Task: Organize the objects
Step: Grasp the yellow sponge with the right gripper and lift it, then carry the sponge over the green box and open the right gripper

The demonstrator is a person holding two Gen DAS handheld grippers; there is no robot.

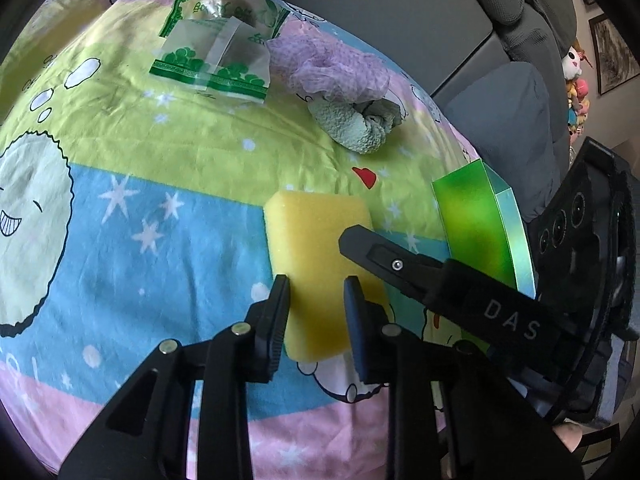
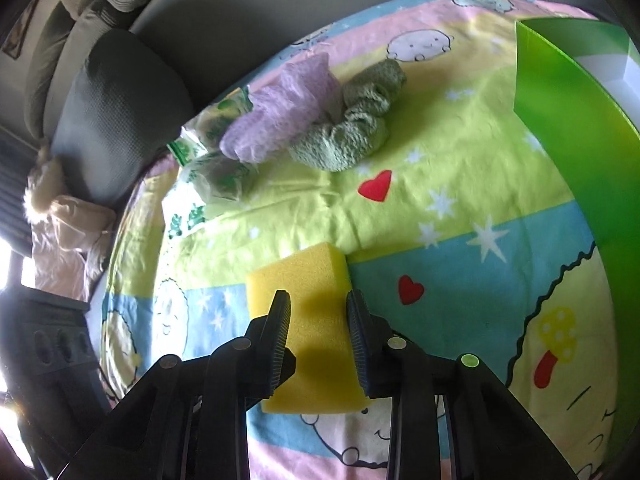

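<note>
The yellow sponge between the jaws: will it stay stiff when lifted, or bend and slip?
The yellow sponge looks like porous foam, so it will probably squash somewhat and weigh little. Its block shape and flat faces suggest it will not roll. Both the left gripper and the right gripper grip it with ribbed pads, so slipping seems unlikely.

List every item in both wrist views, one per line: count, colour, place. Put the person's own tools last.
Rectangular foam sponge: one, yellow, on the sheet, between both grippers' fingers.
Open cardboard box: one, glossy green, upright, right of the sponge.
Rolled terry cloth: one, grey-green, beyond the sponge.
Crumpled mesh cloth: one, lilac, touching the terry cloth.
Plastic bags with green print: apparently two, clear, far left.
Cartoon-print bedsheet: one, pastel stripes, under everything.
Cushion: one, dark grey, behind the sheet.
Left gripper: black, shut on the sponge.
Right gripper: black, shut on the sponge.
</note>
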